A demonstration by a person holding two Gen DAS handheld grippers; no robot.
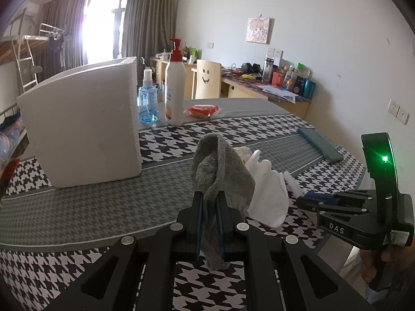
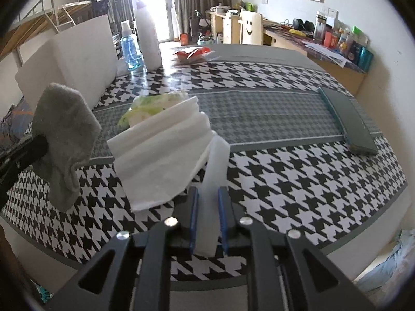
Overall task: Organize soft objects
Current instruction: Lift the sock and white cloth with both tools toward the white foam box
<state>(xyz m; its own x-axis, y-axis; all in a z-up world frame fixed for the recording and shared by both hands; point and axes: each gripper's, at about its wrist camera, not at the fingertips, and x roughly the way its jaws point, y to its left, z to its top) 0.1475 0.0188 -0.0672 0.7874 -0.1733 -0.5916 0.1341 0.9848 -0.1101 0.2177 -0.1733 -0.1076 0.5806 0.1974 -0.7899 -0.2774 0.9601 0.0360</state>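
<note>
The left hand-held gripper (image 1: pixel 209 202) pinches a grey cloth (image 1: pixel 220 171), lifted off the bench (image 1: pixel 77 207), in front of the white box (image 1: pixel 80 127). Just right of the cloth, the right hand-held gripper (image 2: pixel 208 194) pinches a corner of the white sheet (image 2: pixel 160 150), further from the box.

Both grippers are matte black plastic linkages with silver round rivets and blue-edged pads; the right gripper (image 1: pixel 306 199) carries white "DAS" lettering and a green light.
</note>
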